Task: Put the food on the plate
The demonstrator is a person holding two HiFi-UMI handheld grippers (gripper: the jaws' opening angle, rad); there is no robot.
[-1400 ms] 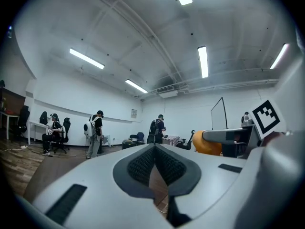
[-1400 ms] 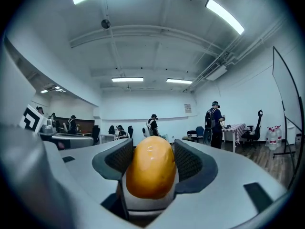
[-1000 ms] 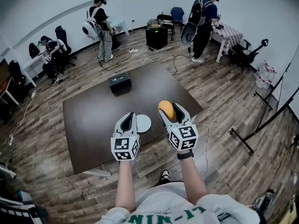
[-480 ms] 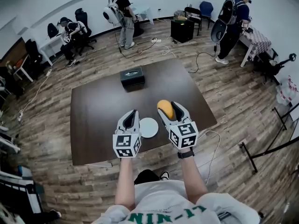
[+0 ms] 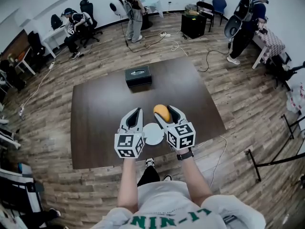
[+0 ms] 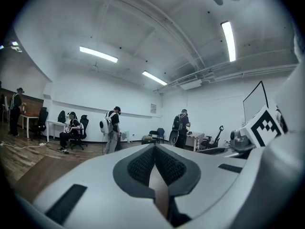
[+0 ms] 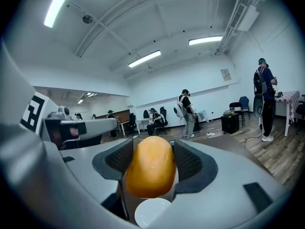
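An orange oval food item (image 5: 161, 112) (image 7: 149, 166) sits clamped between the jaws of my right gripper (image 5: 164, 113) (image 7: 151, 161), lifted above the dark brown table (image 5: 105, 109). The small white plate (image 5: 153, 133) (image 7: 150, 213) lies on the table near its front edge, between my two grippers and just below and left of the held food. My left gripper (image 5: 134, 117) (image 6: 153, 162) hovers beside the plate's left rim with its jaws shut and nothing between them.
A black box (image 5: 138, 75) rests at the table's far side. Several people stand or sit around the room's walls. Cables run across the wooden floor, and metal stands (image 5: 271, 162) are off to the right.
My right gripper has carried the food leftward and nearer to the plate. The head view has shifted, so the table sits more centred. The left gripper has stayed beside the plate.
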